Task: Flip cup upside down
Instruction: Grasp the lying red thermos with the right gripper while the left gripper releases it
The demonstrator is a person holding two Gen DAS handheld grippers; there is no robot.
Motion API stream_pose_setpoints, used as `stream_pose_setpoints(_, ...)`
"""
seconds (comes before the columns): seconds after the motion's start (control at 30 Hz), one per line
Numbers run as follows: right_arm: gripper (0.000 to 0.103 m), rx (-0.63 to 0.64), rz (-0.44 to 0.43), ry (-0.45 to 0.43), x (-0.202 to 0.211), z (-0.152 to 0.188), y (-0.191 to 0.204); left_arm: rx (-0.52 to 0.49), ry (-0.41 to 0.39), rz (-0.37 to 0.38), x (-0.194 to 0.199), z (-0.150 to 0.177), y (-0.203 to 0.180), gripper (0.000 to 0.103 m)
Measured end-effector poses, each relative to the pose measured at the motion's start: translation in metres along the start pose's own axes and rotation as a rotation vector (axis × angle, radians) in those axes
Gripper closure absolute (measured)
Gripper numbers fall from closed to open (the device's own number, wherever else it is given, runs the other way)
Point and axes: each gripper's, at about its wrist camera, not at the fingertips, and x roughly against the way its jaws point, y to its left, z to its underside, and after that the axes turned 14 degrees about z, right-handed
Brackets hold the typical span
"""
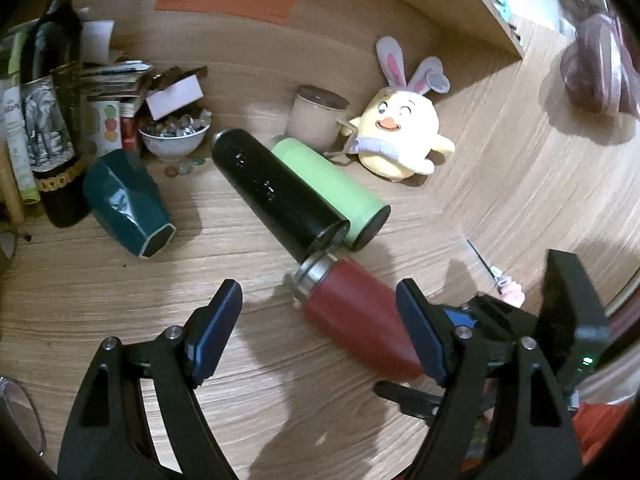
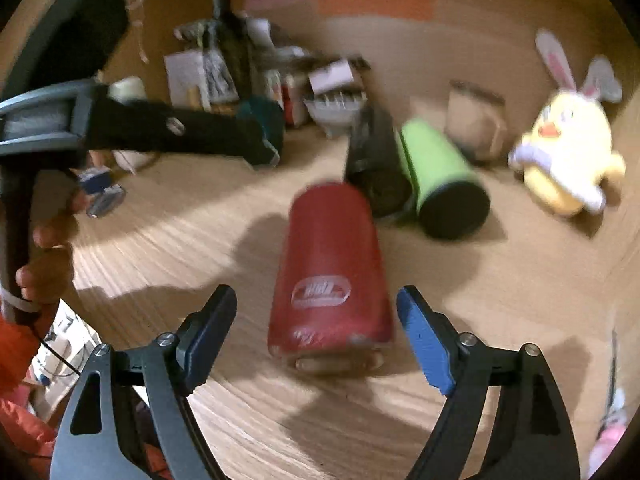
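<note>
Steel mouth (image 1: 310,276) only from left

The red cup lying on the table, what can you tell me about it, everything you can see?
The red cup is a tall matte red cylinder, metal by its look, with a bare steel neck at one end and a white oval logo on its side. It lies on its side on the wooden table, steel neck toward the black flask, close to its end; contact is unclear. Its base points toward the right gripper, whose open fingers flank it without gripping. The left gripper is open beside it.
</note>
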Motion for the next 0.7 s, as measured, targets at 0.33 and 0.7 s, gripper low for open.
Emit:
stream_pose_setpoints(0.33,0.045,-0.015,-0.007,-0.022,-0.001,0.017,0.002,-0.039,0.032,0.026,-0.009,0.006,-0.017,0.025)
stream_pose_setpoints(0.7,0.045,0.004,-0.004,-0.154,0.036,0.003,0.007,-0.102,0.016,0.101,0.015,0.013,-0.048,0.025)
